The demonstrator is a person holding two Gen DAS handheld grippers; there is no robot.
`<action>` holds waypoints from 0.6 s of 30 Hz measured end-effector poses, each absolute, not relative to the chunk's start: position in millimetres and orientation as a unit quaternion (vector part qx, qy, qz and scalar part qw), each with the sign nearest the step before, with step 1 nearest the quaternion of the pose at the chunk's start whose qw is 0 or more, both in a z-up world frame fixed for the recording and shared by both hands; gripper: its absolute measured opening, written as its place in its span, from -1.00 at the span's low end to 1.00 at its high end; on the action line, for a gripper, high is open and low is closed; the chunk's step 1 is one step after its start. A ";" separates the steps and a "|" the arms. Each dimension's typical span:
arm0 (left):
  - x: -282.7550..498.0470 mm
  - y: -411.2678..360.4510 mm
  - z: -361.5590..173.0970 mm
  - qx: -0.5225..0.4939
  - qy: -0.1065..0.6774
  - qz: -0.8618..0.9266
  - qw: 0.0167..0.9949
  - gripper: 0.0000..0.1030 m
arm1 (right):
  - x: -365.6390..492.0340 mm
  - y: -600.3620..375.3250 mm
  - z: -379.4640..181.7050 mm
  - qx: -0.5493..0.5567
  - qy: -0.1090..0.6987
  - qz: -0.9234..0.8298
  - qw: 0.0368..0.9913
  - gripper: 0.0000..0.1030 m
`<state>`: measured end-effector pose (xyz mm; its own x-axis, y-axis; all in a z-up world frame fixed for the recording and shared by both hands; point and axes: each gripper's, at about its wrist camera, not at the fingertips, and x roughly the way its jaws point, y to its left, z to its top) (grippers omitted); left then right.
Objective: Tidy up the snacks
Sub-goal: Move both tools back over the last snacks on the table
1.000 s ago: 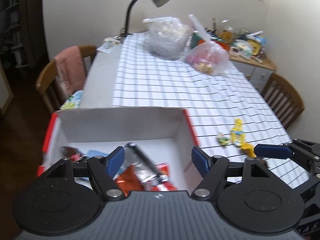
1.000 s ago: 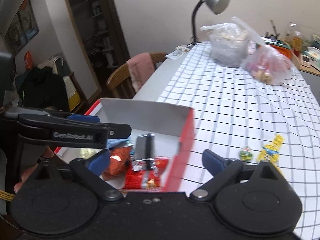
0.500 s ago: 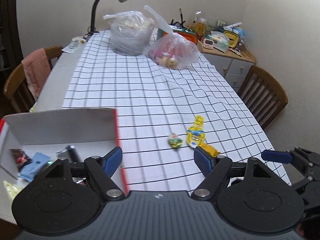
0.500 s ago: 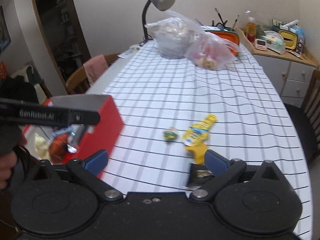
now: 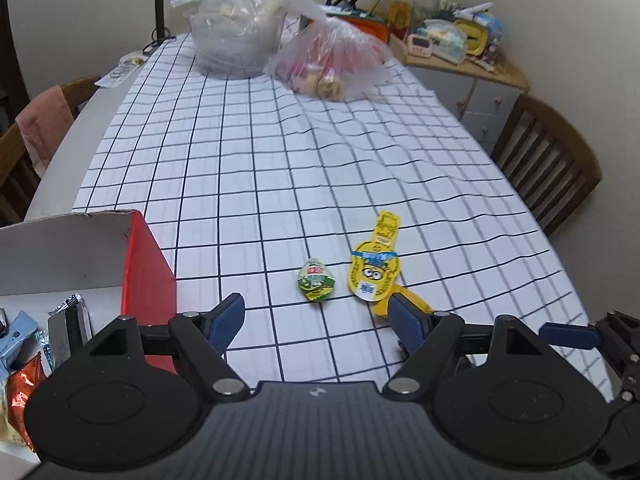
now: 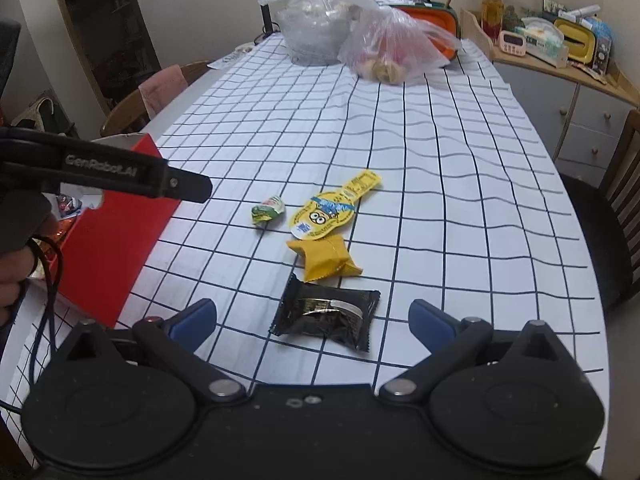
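A red box [image 5: 146, 268] with several snack packets inside [image 5: 24, 344] stands at the table's near left; it also shows in the right wrist view [image 6: 108, 240]. Loose on the checked cloth lie a small green candy [image 5: 316, 280], a yellow minion packet [image 5: 374, 270], a yellow wrapped snack [image 6: 324, 258] and a black packet [image 6: 326, 316]. My left gripper [image 5: 316, 322] is open and empty, just short of the green candy. My right gripper [image 6: 314, 322] is open and empty, its fingers either side of the black packet.
Two clear plastic bags [image 5: 240, 36] [image 5: 332, 64] of food stand at the table's far end by a lamp stem [image 5: 160, 4]. Chairs stand at the left [image 5: 36, 128] and right [image 5: 548, 164]. A cluttered sideboard [image 5: 460, 52] is at the back right.
Both grippers have swung right, away from the box and over the loose snacks on the cloth. Both stayed open and empty.
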<state>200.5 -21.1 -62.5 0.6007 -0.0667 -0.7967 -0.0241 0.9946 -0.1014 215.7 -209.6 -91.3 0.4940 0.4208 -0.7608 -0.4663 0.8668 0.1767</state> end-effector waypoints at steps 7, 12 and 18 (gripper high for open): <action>233.9 -31.3 -96.6 -0.033 0.482 0.017 0.875 0.52 | 234.7 -199.7 -118.5 -0.032 0.472 0.254 0.844 0.96; 262.0 -30.0 -117.6 -0.033 0.508 0.031 0.860 0.52 | 246.8 -192.4 -132.0 -0.044 0.494 0.247 0.832 0.94; 285.1 -34.1 -133.4 -0.028 0.528 0.020 0.849 0.52 | 253.6 -185.7 -140.3 -0.049 0.507 0.250 0.824 0.89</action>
